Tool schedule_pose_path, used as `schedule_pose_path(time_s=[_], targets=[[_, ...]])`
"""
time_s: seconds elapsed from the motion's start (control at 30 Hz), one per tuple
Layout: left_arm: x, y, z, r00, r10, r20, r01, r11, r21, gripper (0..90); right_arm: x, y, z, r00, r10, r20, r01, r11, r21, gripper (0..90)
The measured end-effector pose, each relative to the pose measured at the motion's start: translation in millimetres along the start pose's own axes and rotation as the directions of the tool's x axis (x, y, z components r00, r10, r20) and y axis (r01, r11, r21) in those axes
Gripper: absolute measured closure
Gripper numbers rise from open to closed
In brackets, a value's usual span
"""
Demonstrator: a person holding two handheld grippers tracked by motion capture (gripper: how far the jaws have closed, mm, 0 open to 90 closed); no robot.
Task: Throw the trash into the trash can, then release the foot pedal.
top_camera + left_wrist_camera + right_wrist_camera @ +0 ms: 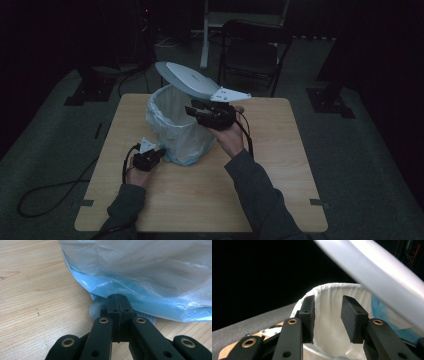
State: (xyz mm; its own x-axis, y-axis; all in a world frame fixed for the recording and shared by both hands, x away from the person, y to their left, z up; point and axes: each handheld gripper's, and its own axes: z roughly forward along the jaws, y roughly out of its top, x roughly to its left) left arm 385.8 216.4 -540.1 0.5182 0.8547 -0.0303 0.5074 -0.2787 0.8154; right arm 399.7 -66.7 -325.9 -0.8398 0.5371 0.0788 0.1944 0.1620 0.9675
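A small bin (pixel 177 130) lined with a white and pale blue plastic bag (pixel 140 270) stands on the wooden table (pixel 280 165). Its grey lid (pixel 187 79) is tilted up over the far rim. My left gripper (pixel 161 151) is low at the bin's near left base. Its jaws are shut together (pixel 117 298), with the tips over a grey ribbed pedal (pixel 96 310) that pokes out from under the bag. My right gripper (pixel 192 107) is held at the bin's right rim, pointing across the mouth. It stands open (pixel 327 310) with nothing between its pads, the bag's rim (pixel 332 286) beyond and the lid (pixel 382 272) above.
A dark folding chair (pixel 252 50) stands behind the table. A black cable (pixel 50 192) loops on the floor at the left. Dark stand bases (pixel 82 92) sit on the floor at both far sides. Bare tabletop lies to the right and front.
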Motion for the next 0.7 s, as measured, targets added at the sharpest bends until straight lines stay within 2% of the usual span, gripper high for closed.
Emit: schedule_pose_path(time_s=[0.33, 0.53, 0.7], targets=[[0.1, 0.0, 0.0, 1.0, 0.0, 0.0, 0.0, 1.0, 0.0, 90.0, 8.4, -10.9, -5.5, 0.9991, -0.031, -0.03, 0.032, 0.999, 0.036, 62.9], [0.0, -0.1, 0.0, 1.0, 0.0, 0.0, 0.0, 1.0, 0.0, 90.0, 15.5, -18.2, -9.5, 0.9975, -0.065, -0.028, 0.066, 0.996, 0.056, 61.9], [-0.2, 0.0, -0.1, 1.0, 0.001, -0.002, -0.001, 1.0, 0.0, 90.0, 18.6, -30.0, -19.9, 0.9963, -0.083, -0.022, 0.084, 0.994, 0.069, 61.1]])
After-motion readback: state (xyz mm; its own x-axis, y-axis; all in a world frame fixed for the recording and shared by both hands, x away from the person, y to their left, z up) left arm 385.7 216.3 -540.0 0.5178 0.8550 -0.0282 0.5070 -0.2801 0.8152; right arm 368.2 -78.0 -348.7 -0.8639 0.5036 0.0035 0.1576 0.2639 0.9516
